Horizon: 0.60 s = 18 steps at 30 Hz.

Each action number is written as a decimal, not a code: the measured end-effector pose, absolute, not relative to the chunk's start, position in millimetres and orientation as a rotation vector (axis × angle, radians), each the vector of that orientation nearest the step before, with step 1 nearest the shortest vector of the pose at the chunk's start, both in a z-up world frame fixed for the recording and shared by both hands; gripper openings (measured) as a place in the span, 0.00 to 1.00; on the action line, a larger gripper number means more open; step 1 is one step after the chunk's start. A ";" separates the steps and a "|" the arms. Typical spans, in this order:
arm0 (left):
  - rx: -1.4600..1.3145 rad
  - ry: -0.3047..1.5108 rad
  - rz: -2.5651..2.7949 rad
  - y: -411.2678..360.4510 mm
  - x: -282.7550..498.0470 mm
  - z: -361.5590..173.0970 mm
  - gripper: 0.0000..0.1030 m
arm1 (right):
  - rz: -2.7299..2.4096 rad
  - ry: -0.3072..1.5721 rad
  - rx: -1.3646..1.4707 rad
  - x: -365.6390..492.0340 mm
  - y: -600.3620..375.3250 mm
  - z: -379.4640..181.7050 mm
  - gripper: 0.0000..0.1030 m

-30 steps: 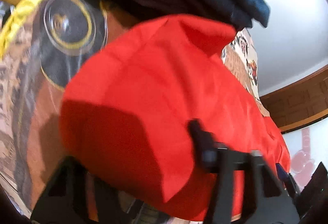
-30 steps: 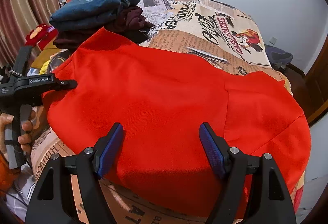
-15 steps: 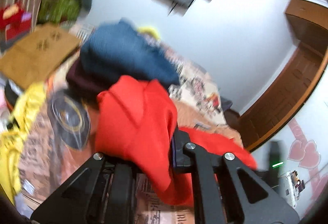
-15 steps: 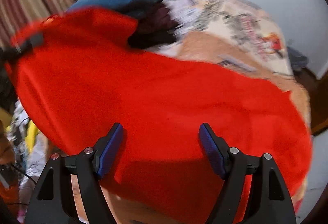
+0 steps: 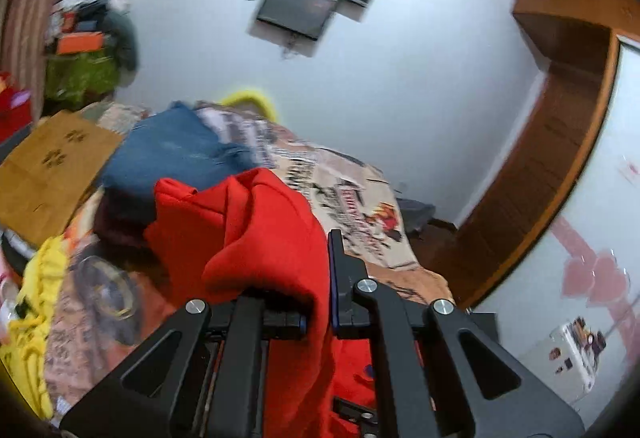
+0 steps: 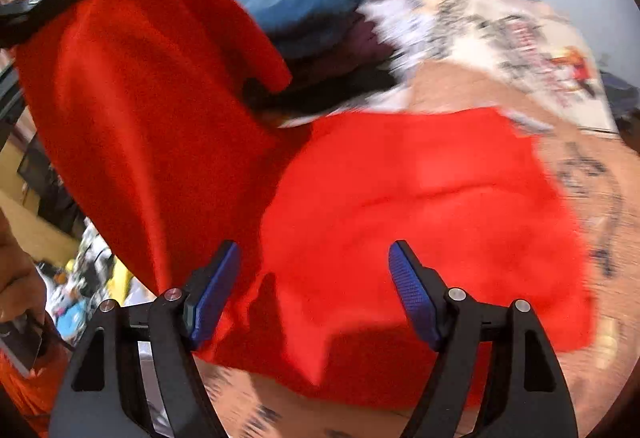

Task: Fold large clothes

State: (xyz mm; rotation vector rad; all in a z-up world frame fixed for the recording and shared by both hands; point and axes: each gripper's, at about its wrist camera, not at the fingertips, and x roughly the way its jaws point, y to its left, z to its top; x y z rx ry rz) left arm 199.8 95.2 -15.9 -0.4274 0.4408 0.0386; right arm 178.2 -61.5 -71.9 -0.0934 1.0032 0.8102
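Printed bedspread; left tongs clamp red garment.

Red garment, one corner lifted, rest spread on bed.

The left wrist camera sits just behind its black fingers, tilted slightly down across the newsprint-patterned bedspread towards a white wall. The right wrist camera looks steeply down, very near the bright red fabric garment. Both views share garment, bedspread and folded blue jeans
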 end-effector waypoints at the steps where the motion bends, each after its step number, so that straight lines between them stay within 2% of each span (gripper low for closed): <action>1: -0.410 0.446 0.012 82.7 209.3 -13.6 0.06 | 0.775 0.980 -0.087 178.9 -75.1 -66.9 0.71; 4: -0.328 0.472 -0.091 30.4 244.1 -10.6 0.06 | 0.652 0.916 -0.045 183.2 -130.6 -52.3 0.71; 8: -0.221 0.575 -0.235 -39.0 278.8 -34.2 0.06 | 0.496 0.888 0.004 190.6 -190.1 -44.6 0.71; 14: -0.112 0.894 -0.426 -96.5 298.0 -104.8 0.07 | 0.418 0.948 0.137 196.5 -247.4 -56.0 0.71; 17: 0.017 0.909 -0.465 -104.5 282.9 -111.7 0.20 | 0.435 0.953 0.173 195.8 -251.5 -56.2 0.71; 18: 0.033 0.899 -0.465 -103.4 279.3 -107.1 0.31 | 0.431 0.947 0.169 197.2 -250.3 -55.0 0.71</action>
